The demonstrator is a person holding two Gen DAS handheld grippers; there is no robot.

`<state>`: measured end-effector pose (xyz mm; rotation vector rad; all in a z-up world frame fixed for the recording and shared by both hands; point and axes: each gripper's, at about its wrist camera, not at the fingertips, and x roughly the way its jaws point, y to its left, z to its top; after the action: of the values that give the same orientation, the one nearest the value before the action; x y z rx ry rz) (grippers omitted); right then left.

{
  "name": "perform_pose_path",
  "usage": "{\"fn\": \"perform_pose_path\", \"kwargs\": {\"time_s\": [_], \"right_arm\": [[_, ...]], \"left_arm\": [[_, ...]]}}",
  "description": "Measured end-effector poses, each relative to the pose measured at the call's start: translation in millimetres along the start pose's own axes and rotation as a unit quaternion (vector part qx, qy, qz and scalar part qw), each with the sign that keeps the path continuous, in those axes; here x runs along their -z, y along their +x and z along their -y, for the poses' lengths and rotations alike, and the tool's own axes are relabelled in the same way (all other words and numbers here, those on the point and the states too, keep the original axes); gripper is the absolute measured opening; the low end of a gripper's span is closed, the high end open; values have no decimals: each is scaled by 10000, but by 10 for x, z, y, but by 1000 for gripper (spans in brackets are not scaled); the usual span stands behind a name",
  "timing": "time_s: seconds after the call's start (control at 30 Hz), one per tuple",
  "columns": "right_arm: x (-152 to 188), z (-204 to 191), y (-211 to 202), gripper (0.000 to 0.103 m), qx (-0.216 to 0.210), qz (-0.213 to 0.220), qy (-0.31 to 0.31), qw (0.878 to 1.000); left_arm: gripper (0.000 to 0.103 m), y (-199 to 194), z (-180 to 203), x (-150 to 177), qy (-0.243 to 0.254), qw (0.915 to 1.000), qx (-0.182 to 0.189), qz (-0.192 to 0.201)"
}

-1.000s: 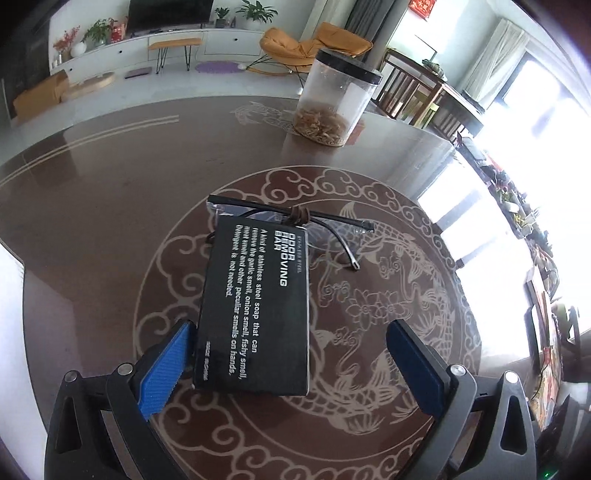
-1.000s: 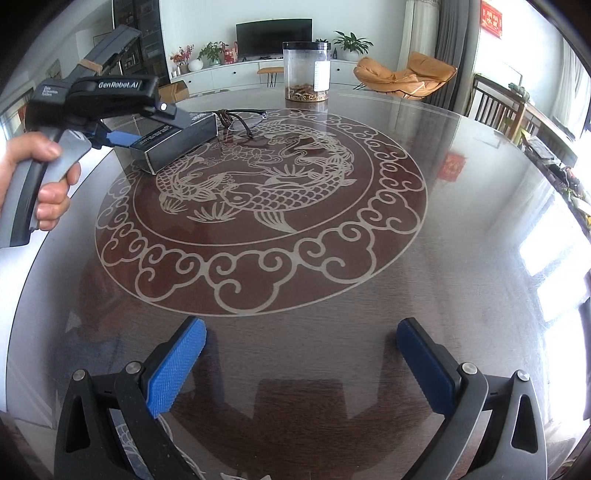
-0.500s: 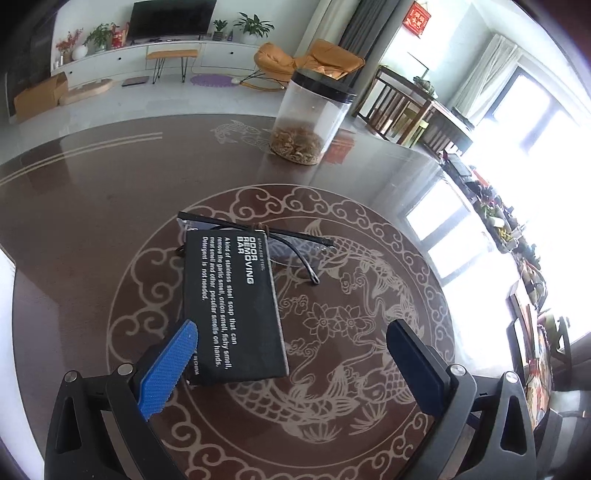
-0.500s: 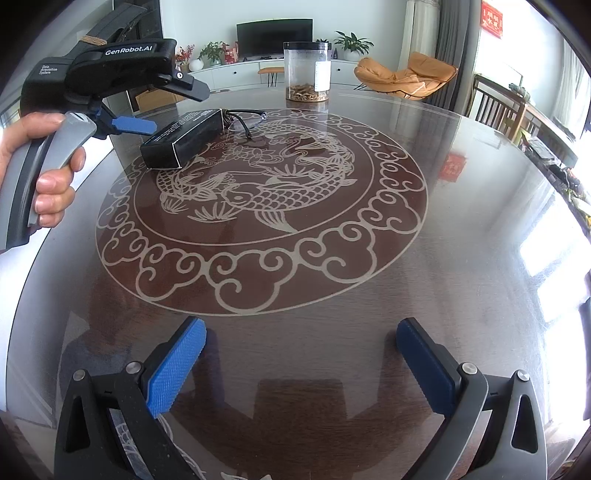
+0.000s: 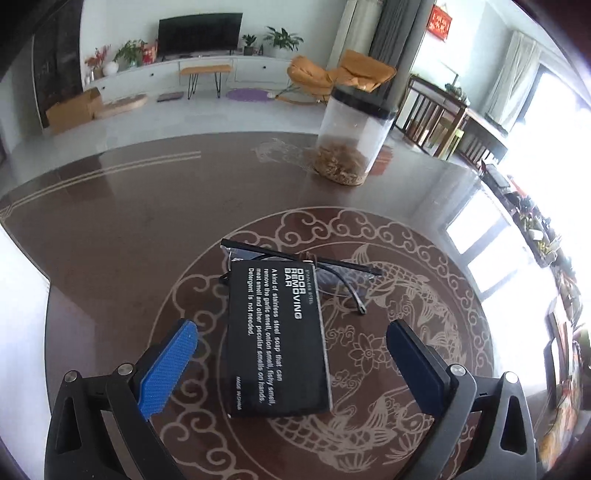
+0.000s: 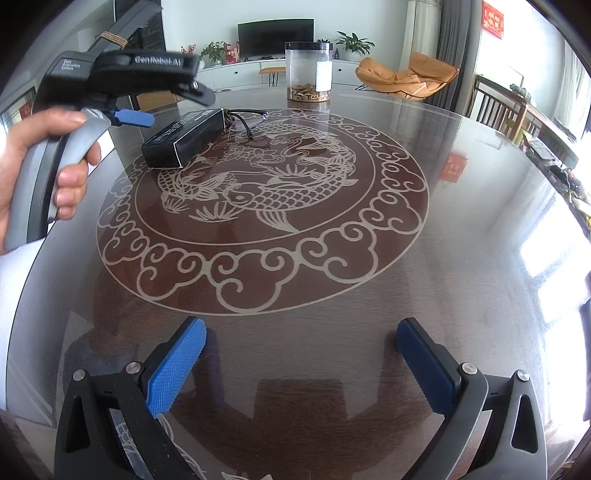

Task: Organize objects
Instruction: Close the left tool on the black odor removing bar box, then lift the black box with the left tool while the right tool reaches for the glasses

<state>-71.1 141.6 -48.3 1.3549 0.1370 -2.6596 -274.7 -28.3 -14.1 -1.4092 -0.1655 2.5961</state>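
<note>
Our round dark table (image 6: 461,258) with a black box (image 5: 277,339), glasses (image 5: 332,264) touching it, and a jar (image 5: 351,144) well apart.

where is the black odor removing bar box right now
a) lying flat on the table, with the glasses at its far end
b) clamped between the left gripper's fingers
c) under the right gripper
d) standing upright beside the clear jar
a: the black box lies flat on the table between the open fingers of the left gripper, neither touching it, with the glasses at its far end.

Home living room: television (image 5: 199,31), lounge chair (image 6: 406,75)
</note>
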Motion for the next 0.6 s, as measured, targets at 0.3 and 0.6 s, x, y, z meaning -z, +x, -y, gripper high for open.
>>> {"fn": "perform_pose_path", "kwargs": {"time_s": [0.3,0.6], "right_arm": [[0,-1,0,103,1,0,1,10000],[1,-1,0,103,0,-1,1,10000]], "left_arm": [[84,426,135,-50,346,9969,-336,-619],[58,-38,149,761,83,9961,-842,-268]]}}
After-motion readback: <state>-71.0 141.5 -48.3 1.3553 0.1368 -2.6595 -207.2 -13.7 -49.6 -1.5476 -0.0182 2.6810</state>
